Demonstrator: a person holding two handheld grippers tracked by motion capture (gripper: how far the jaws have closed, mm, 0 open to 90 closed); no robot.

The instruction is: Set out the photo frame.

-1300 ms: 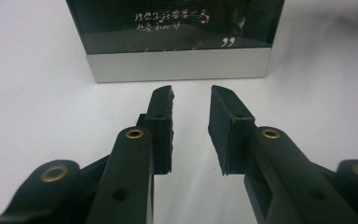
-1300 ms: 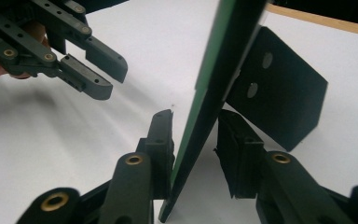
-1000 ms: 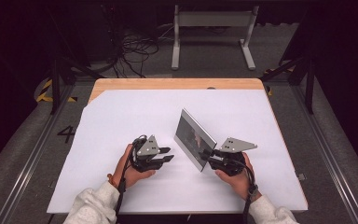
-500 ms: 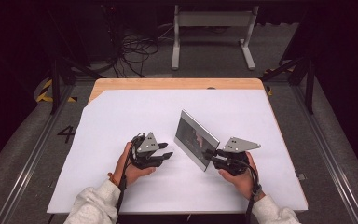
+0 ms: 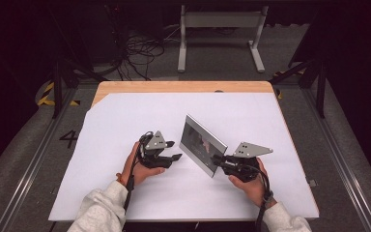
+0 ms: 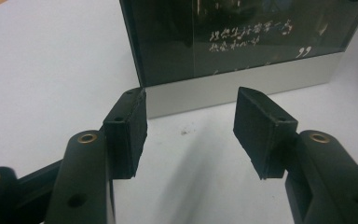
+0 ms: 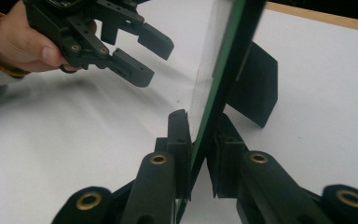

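A silver-edged picture frame stands upright at the table's middle, its dark glass showing pale handwriting. My right gripper is shut on the frame's near right edge, and the thin green-edged panel sits pinched between the two jaws. A black back stand props the frame from behind. My left gripper rests on the table just left of the frame. It is open, with its pads pointing at the frame's lower edge and nothing between them. It is also seen from the right gripper view.
A white sheet covers the table, with a strip of bare wood along the far edge. Beyond the table lie cables and a metal stand on the floor.
My right hand has drifted slightly to the right while keeping its hold on the frame. The frame and the left gripper have barely moved.
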